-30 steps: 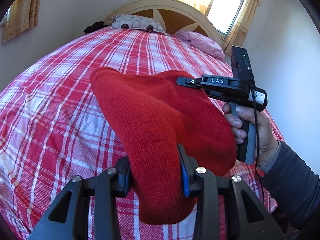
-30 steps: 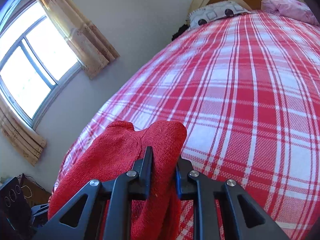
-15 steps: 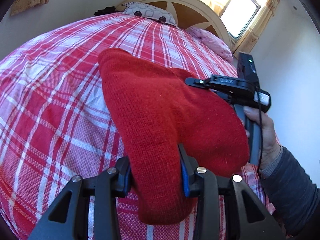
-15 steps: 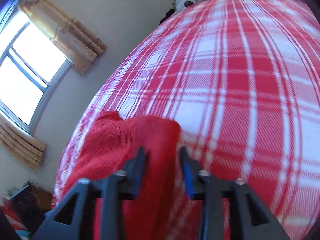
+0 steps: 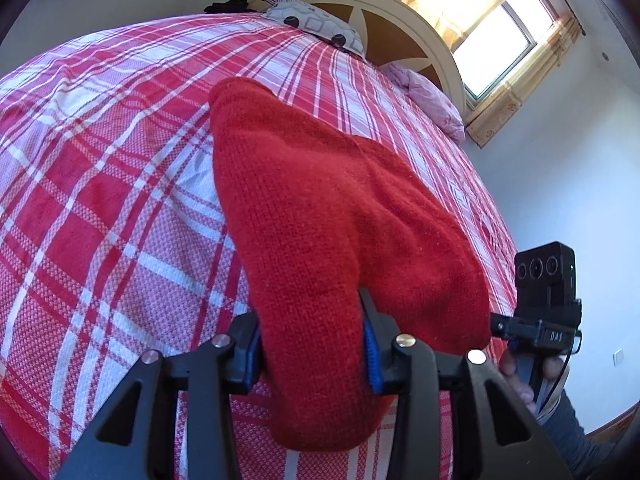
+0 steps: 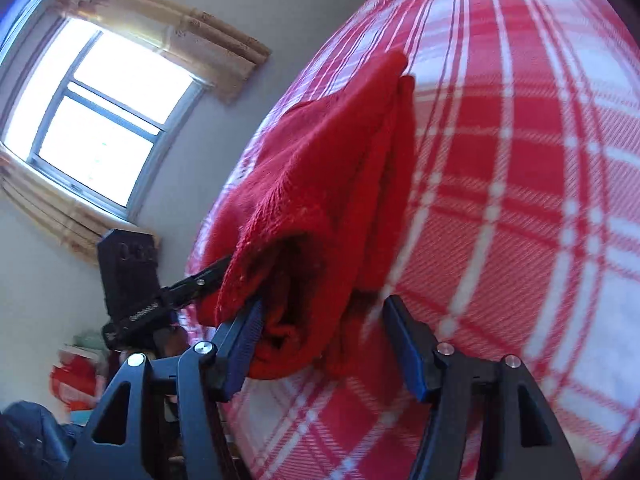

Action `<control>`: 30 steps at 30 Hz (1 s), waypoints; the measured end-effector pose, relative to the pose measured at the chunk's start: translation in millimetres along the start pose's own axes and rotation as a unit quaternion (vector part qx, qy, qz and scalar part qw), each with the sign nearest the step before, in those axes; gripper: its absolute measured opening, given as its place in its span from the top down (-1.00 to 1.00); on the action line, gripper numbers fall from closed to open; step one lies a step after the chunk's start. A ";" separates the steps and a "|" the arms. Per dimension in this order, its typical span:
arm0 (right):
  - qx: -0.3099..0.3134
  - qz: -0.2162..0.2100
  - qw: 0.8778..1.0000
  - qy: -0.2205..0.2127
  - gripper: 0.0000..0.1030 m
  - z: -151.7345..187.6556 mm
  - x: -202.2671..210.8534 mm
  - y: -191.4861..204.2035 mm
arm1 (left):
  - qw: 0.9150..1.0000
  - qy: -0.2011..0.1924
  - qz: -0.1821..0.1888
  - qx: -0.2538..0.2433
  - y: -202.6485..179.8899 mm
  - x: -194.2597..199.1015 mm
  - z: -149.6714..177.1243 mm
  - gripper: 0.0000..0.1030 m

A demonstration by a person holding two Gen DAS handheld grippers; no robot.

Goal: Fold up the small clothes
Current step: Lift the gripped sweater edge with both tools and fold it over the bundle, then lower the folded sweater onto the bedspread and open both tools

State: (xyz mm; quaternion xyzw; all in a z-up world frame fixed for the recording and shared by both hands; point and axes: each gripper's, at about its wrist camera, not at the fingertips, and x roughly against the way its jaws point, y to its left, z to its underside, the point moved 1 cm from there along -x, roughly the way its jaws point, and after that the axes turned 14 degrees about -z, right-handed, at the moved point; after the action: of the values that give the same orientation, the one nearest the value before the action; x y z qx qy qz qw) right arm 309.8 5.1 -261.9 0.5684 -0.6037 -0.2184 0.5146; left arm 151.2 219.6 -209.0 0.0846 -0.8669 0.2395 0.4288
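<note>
left gripper (image 5: 312, 344) clamps the red knit garment (image 5: 320, 208) near the bed (image 5: 100, 200) edge; right gripper (image 6: 322, 344), jaws just opened, holds nothing; the unsupported fold may sag open.

"DAS" (white letters) stands on the right gripper (image 5: 496, 326) body.

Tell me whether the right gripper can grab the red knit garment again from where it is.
Probably yes: the right gripper stands open at the red knit garment, nothing between.
</note>
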 end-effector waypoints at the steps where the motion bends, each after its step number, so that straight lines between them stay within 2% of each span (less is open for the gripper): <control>1: -0.006 0.002 1.000 0.006 0.57 1.8 -1.4 0.5 | 1.000 0.004 -0.002 0.002 -0.4 1.7 1.2 0.19; 3: 0.009 0.021 1.000 0.013 0.66 6.5 -1.5 10.8 | 1.000 0.007 -0.006 -0.002 -3.8 5.8 2.0 0.19; 6: 0.023 0.019 0.999 0.020 0.68 14.0 4.6 28.5 | 1.000 0.007 -0.020 -0.019 -12.7 16.4 5.5 0.19; 9: 0.015 0.046 0.999 0.023 0.68 19.9 6.9 22.1 | 0.998 0.004 -0.034 -0.051 -17.2 18.6 10.9 0.19; 10: 0.011 0.066 0.997 0.027 0.67 19.9 3.7 14.6 | 0.998 0.003 -0.039 -0.058 -16.6 16.2 13.2 0.08; 13: -0.009 0.051 0.999 0.014 0.60 21.9 8.7 6.4 | 0.997 -0.003 -0.054 -0.057 -10.7 9.8 16.7 -0.23; 15: 0.014 0.082 0.997 0.002 0.52 22.6 17.1 17.1 | 0.997 -0.007 -0.057 -0.057 -9.1 10.6 16.0 -0.31; 18: 0.065 0.183 0.980 -0.046 0.51 21.5 36.3 48.1 | 0.995 -0.018 -0.080 -0.065 -8.9 11.6 16.7 -0.55; 19: 0.084 0.194 0.975 -0.064 0.48 19.8 42.0 61.6 | 0.994 -0.021 -0.087 -0.066 -8.8 12.6 17.5 -0.66; 21: 0.125 0.186 0.971 -0.084 0.21 19.6 44.5 91.1 | 0.994 -0.019 -0.090 -0.062 -6.2 11.6 17.6 -0.69; 22: 0.143 0.177 0.970 -0.080 0.00 20.5 40.5 103.1 | 0.994 -0.017 -0.085 -0.058 -4.2 11.4 18.2 -0.70; 24: 0.179 0.159 0.969 -0.054 -0.04 26.3 16.2 119.5 | 0.995 -0.016 -0.085 -0.054 -2.2 9.9 17.3 -0.77; 26: 0.198 0.156 0.968 -0.017 -0.04 41.4 -11.4 119.5 | 0.994 -0.018 -0.090 -0.054 -1.4 9.6 18.7 -0.83; 28: 0.181 0.180 0.967 0.005 -0.04 46.2 -28.8 102.5 | 0.994 -0.020 -0.095 -0.055 -0.5 8.9 20.0 -0.90; 30: 0.134 0.218 0.966 0.020 -0.04 46.3 -34.8 72.3 | 0.994 -0.018 -0.095 -0.057 0.7 9.1 20.4 -0.91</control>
State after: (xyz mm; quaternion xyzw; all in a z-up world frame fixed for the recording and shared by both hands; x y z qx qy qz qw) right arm 230.1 40.6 -230.9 0.4911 -0.7263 -0.0062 0.4809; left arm 131.0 210.8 -212.7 0.1469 -0.8748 0.1465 0.4379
